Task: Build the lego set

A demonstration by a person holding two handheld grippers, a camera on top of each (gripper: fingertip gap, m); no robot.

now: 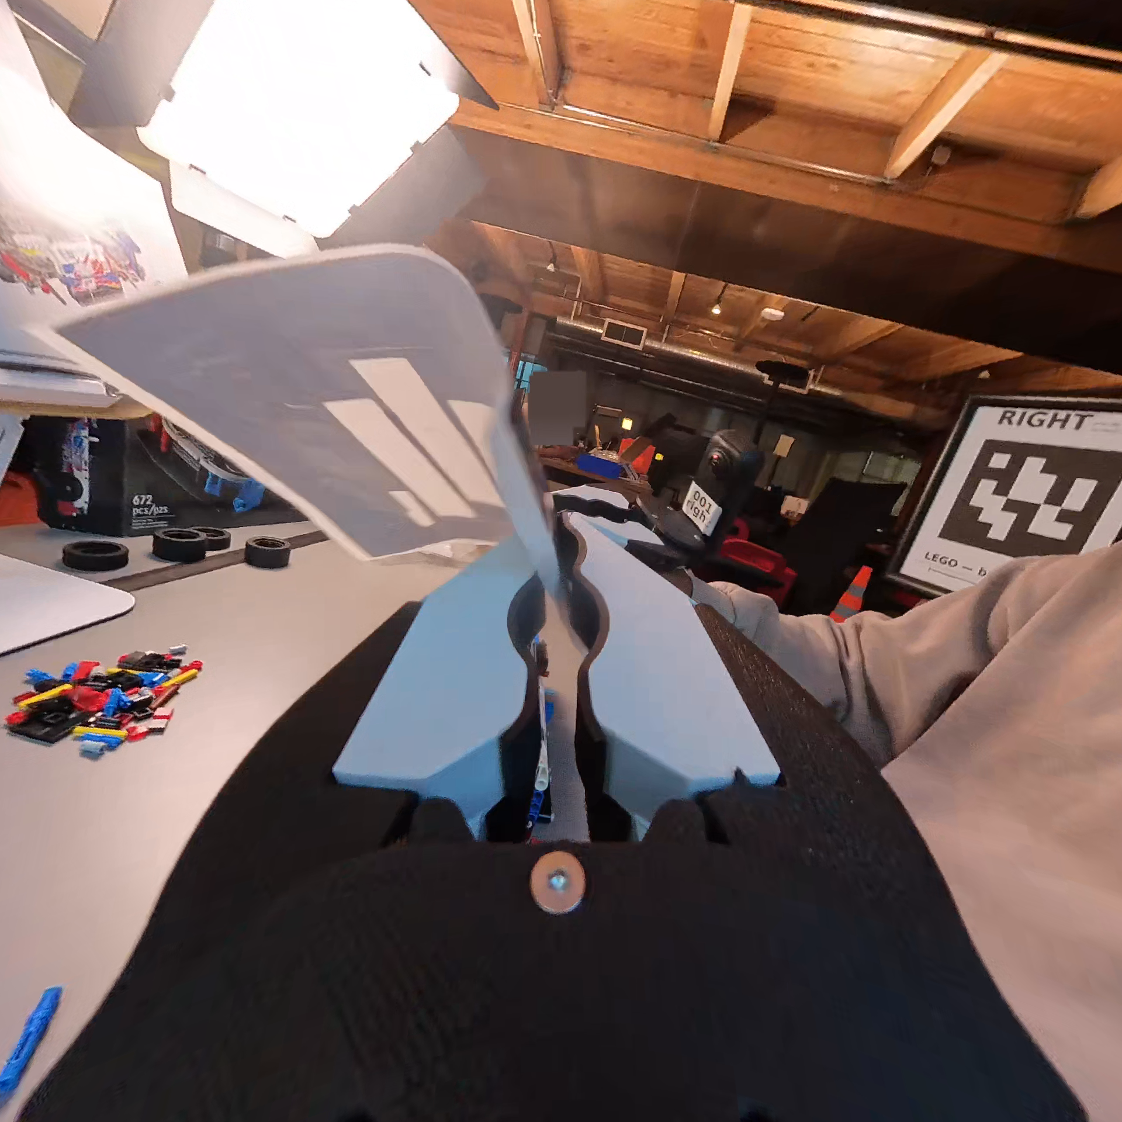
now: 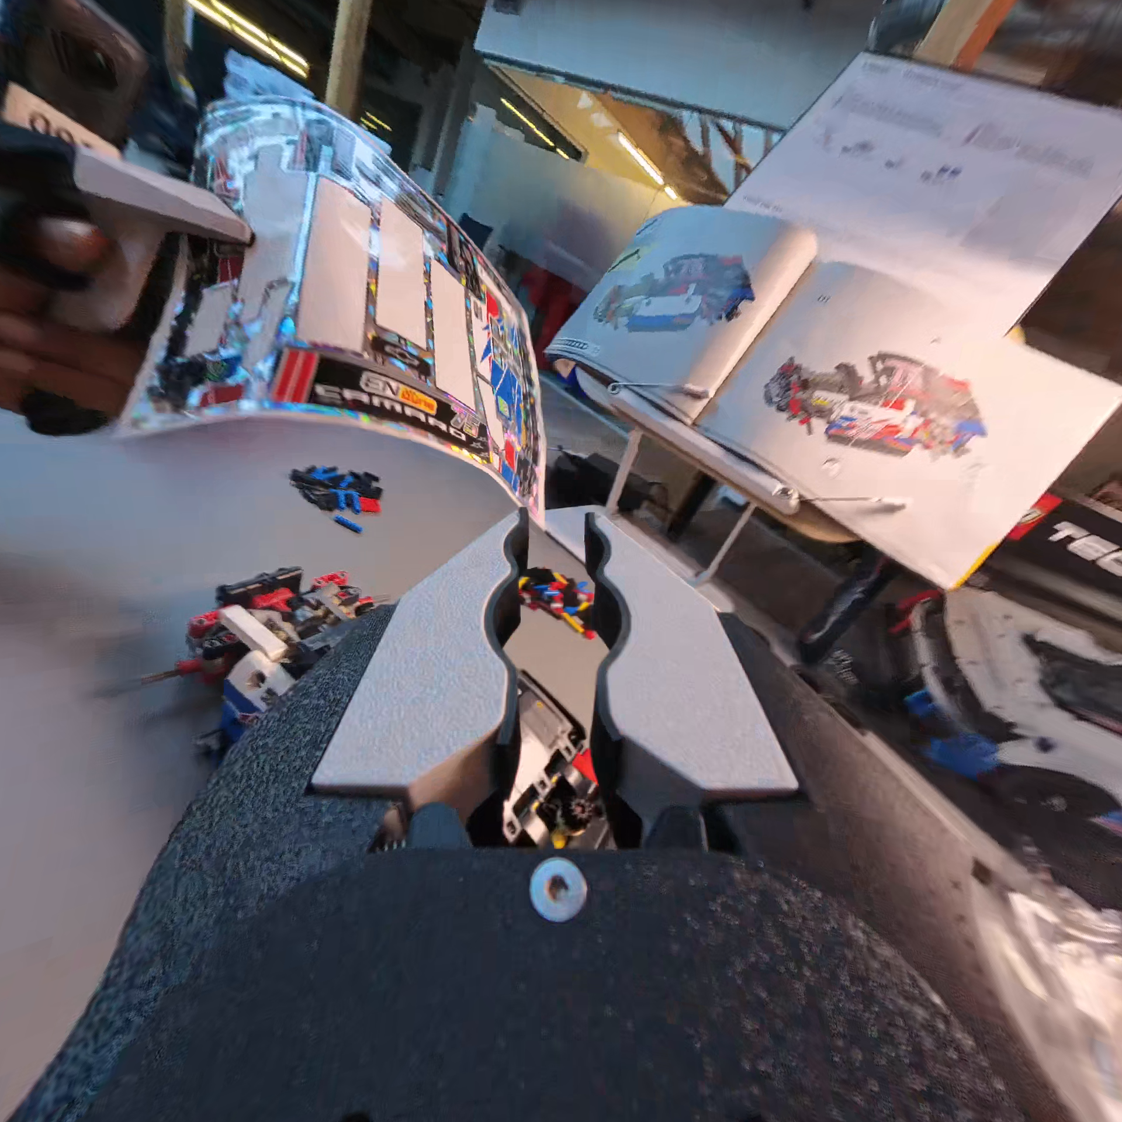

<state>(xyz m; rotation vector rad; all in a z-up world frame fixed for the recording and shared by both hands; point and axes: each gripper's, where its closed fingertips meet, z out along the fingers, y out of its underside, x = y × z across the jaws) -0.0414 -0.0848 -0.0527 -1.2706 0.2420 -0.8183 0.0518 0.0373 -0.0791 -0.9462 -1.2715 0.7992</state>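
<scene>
A sticker sheet [image 1: 303, 394] curves up in the air above the grey table; the left wrist view shows its pale back. My left gripper [image 1: 552, 546] is shut on one edge of it. The right wrist view shows the sheet's printed shiny face [image 2: 394, 291], with the left gripper [image 2: 237, 237] pinching it at the upper left. My right gripper [image 2: 555, 516] stands open with a clear gap, and the sheet's lower corner lies at its left fingertip. The right gripper also shows beyond the sheet in the left wrist view [image 1: 577, 507]. A partly built car [image 2: 267, 631] lies on the table.
A pile of loose bricks [image 1: 103, 698], three black tyres [image 1: 176, 543] and the set's box [image 1: 121, 473] lie to the left. An open instruction booklet [image 2: 850, 394] rests on a stand at the right. A small pile of blue and black pieces [image 2: 337, 486] lies farther off. A sleeve [image 1: 971, 728] fills the right. There is about 15 centimeters between the tips of the two grippers.
</scene>
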